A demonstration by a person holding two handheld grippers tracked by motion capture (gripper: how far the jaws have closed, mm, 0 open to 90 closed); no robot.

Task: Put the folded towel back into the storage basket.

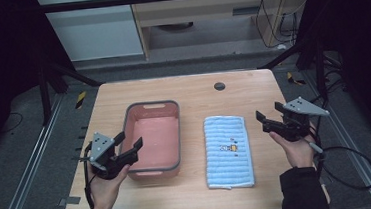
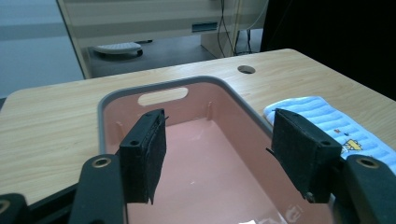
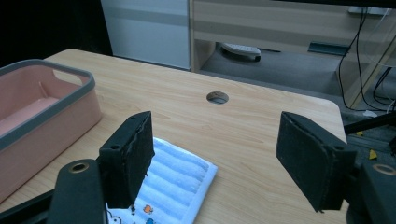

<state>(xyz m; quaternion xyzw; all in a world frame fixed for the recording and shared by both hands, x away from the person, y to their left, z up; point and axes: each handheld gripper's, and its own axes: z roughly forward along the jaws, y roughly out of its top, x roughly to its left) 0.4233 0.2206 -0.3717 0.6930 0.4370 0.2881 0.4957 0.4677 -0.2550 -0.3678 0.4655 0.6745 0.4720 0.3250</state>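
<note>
Hovering right claw [image 1: 268, 119], jaws wide, empty, just right of folded towel [image 1: 227, 150] (long axis near-far); left claw [image 1: 129, 145], also spread empty, over pink bin [image 1: 152, 106] near-left rim.

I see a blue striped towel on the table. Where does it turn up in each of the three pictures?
High view: the blue towel lies flat right of centre, right of the pink bin.
Left gripper view: the towel shows at the right edge, beyond the bin's wall, partly behind the right jaw.
Right gripper view: its corner lies at bottom centre, beside the left jaw.
Shared landmark: the round hole in the table.
</note>
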